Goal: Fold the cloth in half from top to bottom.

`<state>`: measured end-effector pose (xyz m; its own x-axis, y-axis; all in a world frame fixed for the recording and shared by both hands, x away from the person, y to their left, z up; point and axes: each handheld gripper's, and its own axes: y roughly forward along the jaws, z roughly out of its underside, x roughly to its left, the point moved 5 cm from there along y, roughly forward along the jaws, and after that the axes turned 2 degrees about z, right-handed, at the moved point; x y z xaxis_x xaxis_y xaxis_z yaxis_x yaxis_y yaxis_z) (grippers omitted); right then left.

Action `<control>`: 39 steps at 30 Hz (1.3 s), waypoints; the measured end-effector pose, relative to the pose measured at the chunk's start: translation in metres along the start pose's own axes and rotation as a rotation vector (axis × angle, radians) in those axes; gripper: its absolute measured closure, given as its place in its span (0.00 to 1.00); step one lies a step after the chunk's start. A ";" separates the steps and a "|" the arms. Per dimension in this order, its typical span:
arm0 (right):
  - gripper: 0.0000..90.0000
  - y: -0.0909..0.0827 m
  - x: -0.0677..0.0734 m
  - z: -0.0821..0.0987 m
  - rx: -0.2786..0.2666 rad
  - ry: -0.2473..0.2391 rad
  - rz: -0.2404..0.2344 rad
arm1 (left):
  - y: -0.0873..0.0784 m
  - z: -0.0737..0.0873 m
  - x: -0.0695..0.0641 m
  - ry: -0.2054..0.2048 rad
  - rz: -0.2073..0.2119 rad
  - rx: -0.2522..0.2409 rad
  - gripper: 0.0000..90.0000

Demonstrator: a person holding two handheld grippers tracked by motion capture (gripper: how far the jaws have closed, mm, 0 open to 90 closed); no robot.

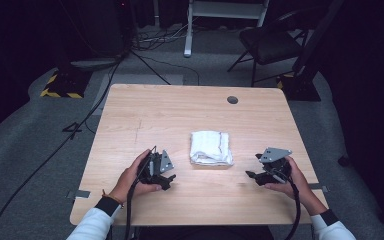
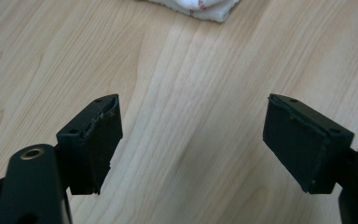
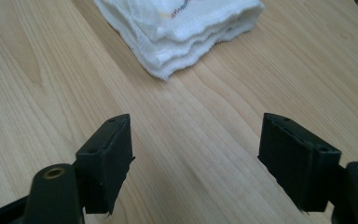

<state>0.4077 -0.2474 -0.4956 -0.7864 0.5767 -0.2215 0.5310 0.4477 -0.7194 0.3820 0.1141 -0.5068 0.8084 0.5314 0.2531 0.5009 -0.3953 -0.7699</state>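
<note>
A folded white cloth (image 1: 210, 148) with a thin coloured stripe lies near the middle of the wooden table (image 1: 180, 110). My left gripper (image 1: 166, 181) rests low over the table to the cloth's left, held in a hand. Its jaws stand wide apart with bare wood between them, and a corner of the cloth (image 2: 196, 7) shows far ahead. My right gripper (image 1: 251, 174) sits to the cloth's right, open as well. In the right gripper view the cloth (image 3: 182, 28) lies just ahead of the jaws, its layered edges facing me.
A round grommet (image 1: 232, 100) is set into the table near its far edge. Beyond the table stand a dark folding chair (image 1: 270, 42), a white frame leg (image 1: 188, 30) and cables on the grey floor. Tape marks the table's near corners.
</note>
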 end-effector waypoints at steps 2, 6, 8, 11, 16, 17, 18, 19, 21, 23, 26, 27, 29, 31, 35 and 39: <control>0.29 -0.001 -0.001 0.004 0.008 0.001 0.006 | -0.002 0.006 0.000 -0.016 -0.005 0.005 0.22; 0.30 -0.002 -0.002 0.014 0.021 0.007 0.014 | -0.005 0.017 0.001 -0.033 -0.019 0.014 0.22; 0.30 -0.003 -0.003 0.019 0.028 0.010 0.020 | -0.007 0.023 0.002 -0.045 -0.014 0.004 0.22; 0.30 -0.005 -0.005 0.027 0.033 0.026 0.021 | -0.011 0.031 0.004 -0.053 -0.011 -0.007 0.22; 0.30 -0.008 -0.009 0.045 0.033 0.080 0.021 | -0.015 0.045 0.007 -0.076 -0.007 0.003 0.21; 0.30 -0.009 -0.009 0.048 0.034 0.085 0.019 | -0.016 0.048 0.008 -0.086 -0.010 0.001 0.21; 0.30 -0.009 -0.011 0.052 0.037 0.088 0.024 | -0.017 0.050 0.009 -0.092 -0.012 -0.001 0.21; 0.30 -0.010 -0.012 0.056 0.033 0.098 0.027 | -0.019 0.052 0.010 -0.108 -0.011 -0.009 0.21; 0.30 -0.013 -0.015 0.063 0.033 0.123 0.029 | -0.020 0.057 0.011 -0.123 0.003 -0.009 0.21; 0.29 -0.016 -0.018 0.071 0.026 0.145 0.030 | -0.020 0.062 0.012 -0.130 0.004 -0.011 0.21; 0.28 -0.021 -0.023 0.083 0.003 0.210 0.021 | -0.020 0.070 0.017 -0.157 -0.009 -0.010 0.21; 0.27 -0.022 -0.024 0.085 -0.003 0.225 0.023 | -0.020 0.074 0.018 -0.176 -0.005 -0.011 0.21; 0.25 -0.025 -0.027 0.093 -0.017 0.262 0.022 | -0.022 0.079 0.020 -0.208 0.019 -0.023 0.21; 0.26 -0.028 -0.029 0.100 -0.033 0.292 0.010 | -0.023 0.083 0.022 -0.233 0.027 -0.031 0.21; 0.25 -0.036 -0.030 0.111 -0.063 0.322 0.046 | -0.027 0.094 0.025 -0.325 0.051 -0.036 0.21; 0.25 -0.039 -0.030 0.115 -0.064 0.325 0.045 | -0.028 0.104 0.026 -0.369 0.068 -0.086 0.20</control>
<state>0.3744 -0.3608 -0.5367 -0.6254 0.7800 -0.0229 0.5895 0.4530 -0.6688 0.3567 0.2170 -0.5396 0.6827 0.7298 -0.0370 0.4867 -0.4919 -0.7219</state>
